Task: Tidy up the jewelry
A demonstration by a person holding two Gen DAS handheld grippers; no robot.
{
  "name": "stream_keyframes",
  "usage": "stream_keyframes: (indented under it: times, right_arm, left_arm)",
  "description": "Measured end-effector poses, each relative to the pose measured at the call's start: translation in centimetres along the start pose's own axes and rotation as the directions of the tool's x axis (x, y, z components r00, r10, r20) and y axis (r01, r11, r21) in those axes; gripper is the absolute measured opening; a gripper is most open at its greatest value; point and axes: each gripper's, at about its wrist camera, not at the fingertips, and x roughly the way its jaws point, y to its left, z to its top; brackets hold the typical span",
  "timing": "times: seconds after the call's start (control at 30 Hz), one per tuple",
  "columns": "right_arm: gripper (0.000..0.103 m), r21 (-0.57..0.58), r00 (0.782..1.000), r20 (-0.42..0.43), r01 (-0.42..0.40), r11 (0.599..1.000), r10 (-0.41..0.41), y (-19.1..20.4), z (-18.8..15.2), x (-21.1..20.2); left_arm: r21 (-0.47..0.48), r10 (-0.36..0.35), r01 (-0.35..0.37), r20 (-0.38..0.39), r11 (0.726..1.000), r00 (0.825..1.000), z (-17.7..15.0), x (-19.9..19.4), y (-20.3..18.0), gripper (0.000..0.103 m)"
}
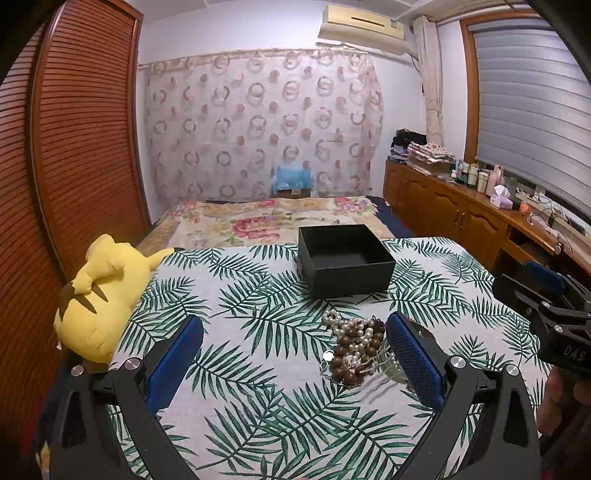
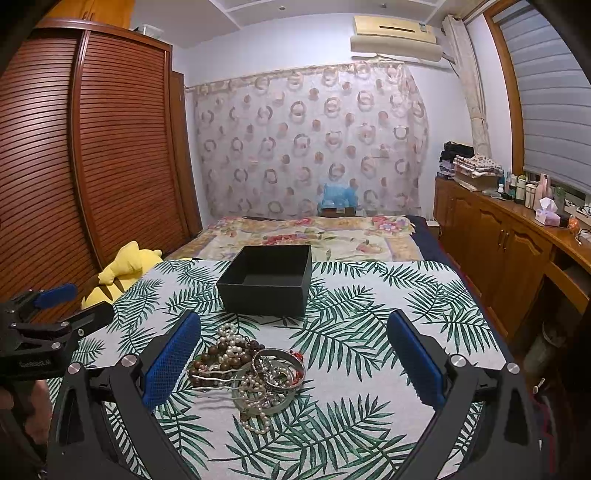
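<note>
Hovering: left gripper (image 1: 295, 354), right gripper (image 2: 293, 354) fingers spread, empty | beaded jewelry heap (image 2: 247, 369) | square matte box (image 2: 267, 278)

I see a home bedroom: a bed (image 2: 314, 236) with flowered cover, a louvered wooden wardrobe (image 2: 92, 147), a patterned curtain (image 2: 306, 140), and an air conditioner (image 2: 395, 35) on the wall.

Palm-leaf cloth (image 2: 369, 314) carries black box (image 2: 267, 282), jewelry heap (image 2: 251, 365), yellow plush (image 1: 96, 295).
</note>
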Motion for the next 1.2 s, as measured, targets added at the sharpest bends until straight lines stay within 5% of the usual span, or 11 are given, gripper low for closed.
stream_keyframes:
  times: [1.2]
  right_arm:
    - [0.101,0.001,1.000,0.003,-0.003,1.000,0.003,0.27,-0.04,-0.57]
  left_arm:
    - [0.002,-0.009,0.009,-0.002,1.000,1.000,-0.53,0.39,-0.73,0.096]
